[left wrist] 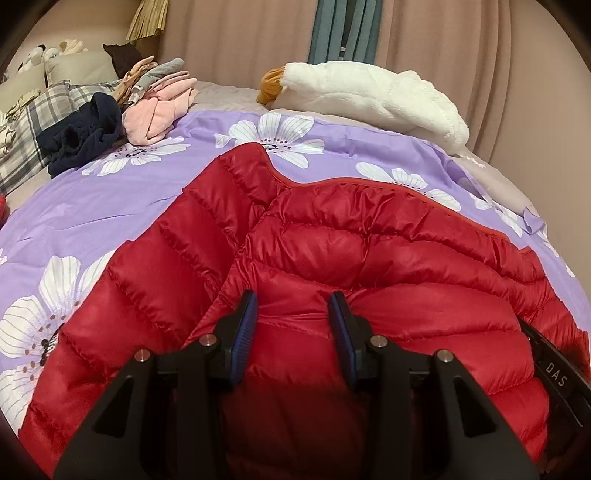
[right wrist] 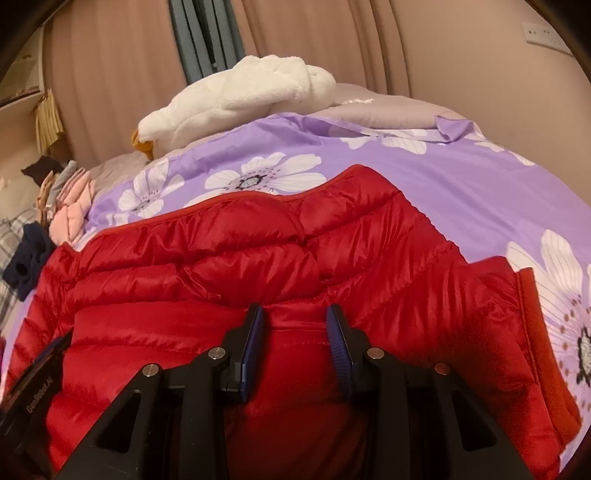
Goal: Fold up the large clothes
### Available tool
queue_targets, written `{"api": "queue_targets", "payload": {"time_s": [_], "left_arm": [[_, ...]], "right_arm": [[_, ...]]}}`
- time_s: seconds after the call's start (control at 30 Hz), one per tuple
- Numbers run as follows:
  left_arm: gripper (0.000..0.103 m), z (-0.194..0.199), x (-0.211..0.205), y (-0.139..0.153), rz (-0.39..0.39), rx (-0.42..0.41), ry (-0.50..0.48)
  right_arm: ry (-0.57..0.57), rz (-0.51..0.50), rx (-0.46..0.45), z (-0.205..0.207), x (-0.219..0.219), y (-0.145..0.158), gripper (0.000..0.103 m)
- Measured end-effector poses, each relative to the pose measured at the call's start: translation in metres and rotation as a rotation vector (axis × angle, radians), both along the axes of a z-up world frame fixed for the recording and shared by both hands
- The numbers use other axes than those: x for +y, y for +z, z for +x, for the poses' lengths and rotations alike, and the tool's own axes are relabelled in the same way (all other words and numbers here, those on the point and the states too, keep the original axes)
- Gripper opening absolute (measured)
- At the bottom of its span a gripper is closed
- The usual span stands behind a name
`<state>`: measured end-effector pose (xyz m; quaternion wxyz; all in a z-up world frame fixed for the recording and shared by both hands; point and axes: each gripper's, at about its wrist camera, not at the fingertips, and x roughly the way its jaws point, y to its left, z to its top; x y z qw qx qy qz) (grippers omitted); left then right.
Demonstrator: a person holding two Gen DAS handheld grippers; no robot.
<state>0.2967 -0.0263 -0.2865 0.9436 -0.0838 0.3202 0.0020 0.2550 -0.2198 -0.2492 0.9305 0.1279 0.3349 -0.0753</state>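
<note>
Red jacket (left wrist: 332, 240) beneath both hand-held grippers (left wrist: 293, 304)

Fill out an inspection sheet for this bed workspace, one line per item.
Surface: purple floral duvet spread over the bed.
Job's things: red puffer jacket lying on the duvet, partly folded.
Clutter: white plush goose at the far edge; pink clothes, navy garment and plaid fabric piled at one side.
Grippers: left gripper and right gripper both open, jacket fabric bulging between the fingers.
Cables: nothing seen.
Surroundings: pink curtains; wall socket.
</note>
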Motion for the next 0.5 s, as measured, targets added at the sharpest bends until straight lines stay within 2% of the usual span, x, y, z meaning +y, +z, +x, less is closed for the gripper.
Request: {"api": "queue_targets", "payload": {"time_s": [0.3, 0.5], "left_arm": [[0.041, 0.035, -0.003, -0.003, -0.021, 0.014, 0.018], [0.042, 0.041, -0.002, -0.005, -0.036, 0.019, 0.012]], "right_arm": [[0.012, 0.018, 0.016, 0.035, -0.001, -0.003, 0.038], [0.011, 0.021, 0.019, 0.040, -0.002, -0.005, 0.038]]}}
